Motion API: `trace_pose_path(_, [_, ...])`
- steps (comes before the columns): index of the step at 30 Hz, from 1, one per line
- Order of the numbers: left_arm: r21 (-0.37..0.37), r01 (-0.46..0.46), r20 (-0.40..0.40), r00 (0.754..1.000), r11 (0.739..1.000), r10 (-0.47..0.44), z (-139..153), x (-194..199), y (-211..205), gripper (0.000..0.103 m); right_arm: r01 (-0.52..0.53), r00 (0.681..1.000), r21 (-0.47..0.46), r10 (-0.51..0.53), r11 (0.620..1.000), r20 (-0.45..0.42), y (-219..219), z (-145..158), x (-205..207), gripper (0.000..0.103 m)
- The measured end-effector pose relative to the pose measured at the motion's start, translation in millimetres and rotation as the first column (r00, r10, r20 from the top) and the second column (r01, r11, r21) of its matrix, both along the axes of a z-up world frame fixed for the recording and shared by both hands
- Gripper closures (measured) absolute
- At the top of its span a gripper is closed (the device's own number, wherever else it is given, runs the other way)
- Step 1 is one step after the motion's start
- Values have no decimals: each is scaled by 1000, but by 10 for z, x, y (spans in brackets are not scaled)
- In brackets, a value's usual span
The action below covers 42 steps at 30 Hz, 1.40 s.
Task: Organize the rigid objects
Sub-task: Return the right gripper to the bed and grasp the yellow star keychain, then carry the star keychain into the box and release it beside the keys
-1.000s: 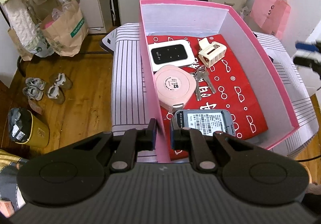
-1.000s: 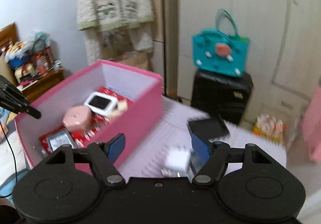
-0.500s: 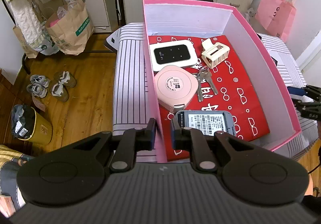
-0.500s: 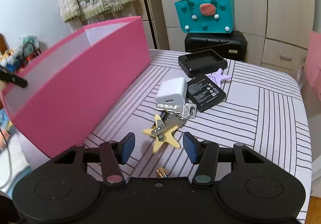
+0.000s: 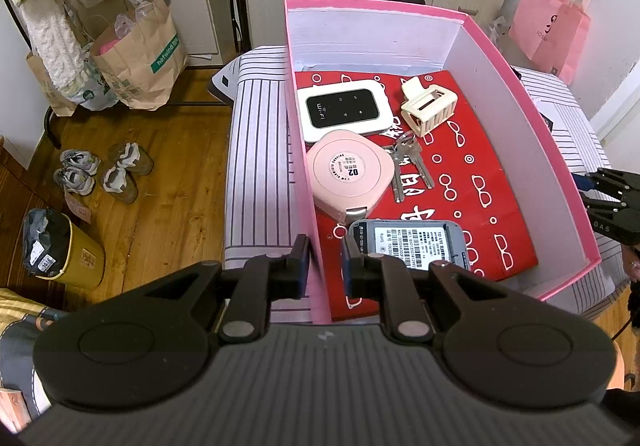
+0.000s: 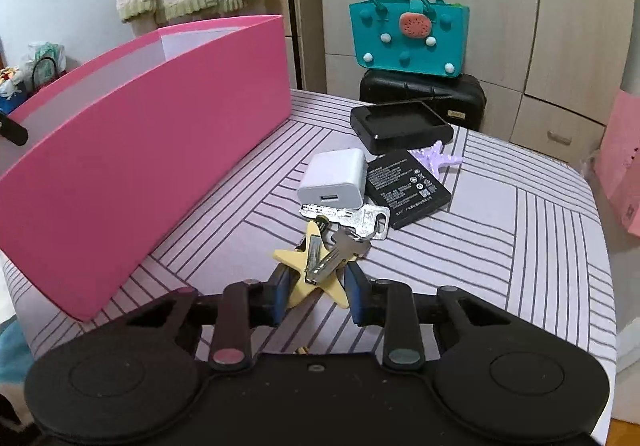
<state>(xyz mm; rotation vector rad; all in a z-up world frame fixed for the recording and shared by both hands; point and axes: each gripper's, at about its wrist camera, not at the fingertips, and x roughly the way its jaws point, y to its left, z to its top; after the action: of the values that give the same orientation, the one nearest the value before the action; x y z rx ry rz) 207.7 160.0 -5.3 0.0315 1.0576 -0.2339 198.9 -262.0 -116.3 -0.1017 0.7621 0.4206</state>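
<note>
My left gripper (image 5: pixel 325 262) is shut on the near wall of the pink box (image 5: pixel 576 182). The box holds a white wifi router (image 5: pixel 343 111), a pink tape measure (image 5: pixel 349 172), keys (image 5: pixel 408 162), a cream hair clip (image 5: pixel 429 108) and a grey device (image 5: pixel 412 240). My right gripper (image 6: pixel 318 288) is partly closed around a yellow star keychain (image 6: pixel 310 274) with keys on the striped table (image 6: pixel 520 246); contact with it is unclear. Beyond it lie a flat key (image 6: pixel 348 215), a white charger (image 6: pixel 334 182), a black battery (image 6: pixel 406 188), a purple starfish (image 6: pixel 438 158) and a black tray (image 6: pixel 400 124).
The pink box's outer wall (image 6: pixel 140 158) stands left of my right gripper. A teal bag (image 6: pixel 408 38) sits on a black case (image 6: pixel 424 90) behind the table. Paper bags (image 5: pixel 136 58), shoes (image 5: pixel 104 170) and a yellow bin (image 5: pixel 60 250) are on the wood floor at left.
My right gripper has come down and forward to the yellow star keychain and its fingers have narrowed around it. My left gripper holds the box wall as before.
</note>
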Motion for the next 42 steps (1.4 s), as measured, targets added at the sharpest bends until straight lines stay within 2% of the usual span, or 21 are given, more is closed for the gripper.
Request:
trace_pose_path(7, [0, 2, 1, 1000, 1000, -2, 4, -1, 1, 89, 33, 996, 91, -26, 995, -80, -70, 39, -29, 69])
trace_pose_path(15, [1, 10, 4, 1000, 1000, -10, 19, -3, -16, 89, 11, 989, 210, 21, 978, -148, -60, 128, -100, 69])
trace_pose_path(22, [6, 30, 10, 999, 1000, -30, 26, -8, -3, 89, -48, 995, 172, 63, 984, -83, 59, 410, -228, 69])
trace_pose_path(24, [-6, 17, -1, 1000, 1000, -17, 28, 4, -20, 89, -61, 996, 177, 72, 982, -54, 61, 509, -279, 69])
trace_pose_path(29, [19, 18, 6, 1000, 1000, -18, 18, 0, -103, 89, -141, 990, 205, 142, 969, 8, 140, 836, -303, 69])
trace_pose_path(32, [21, 16, 12, 1000, 1000, -17, 16, -20, -59, 89, -214, 977, 193, 207, 958, 56, 286, 1076, -294, 69])
trace_pose_path(36, [11, 17, 14, 1000, 1000, -17, 12, -21, -18, 89, -335, 942, 152, 326, 930, 82, 593, 1329, -227, 69])
trace_pose_path(39, [8, 19, 16, 1000, 1000, -19, 23, -31, -3, 89, -415, 910, 98, 410, 905, 65, 910, 1390, -110, 69])
trace_pose_path(42, [12, 12, 26, 1000, 1000, -13, 20, -36, -14, 89, -473, 881, 36, 472, 880, 31, 1210, 1309, 50, 69])
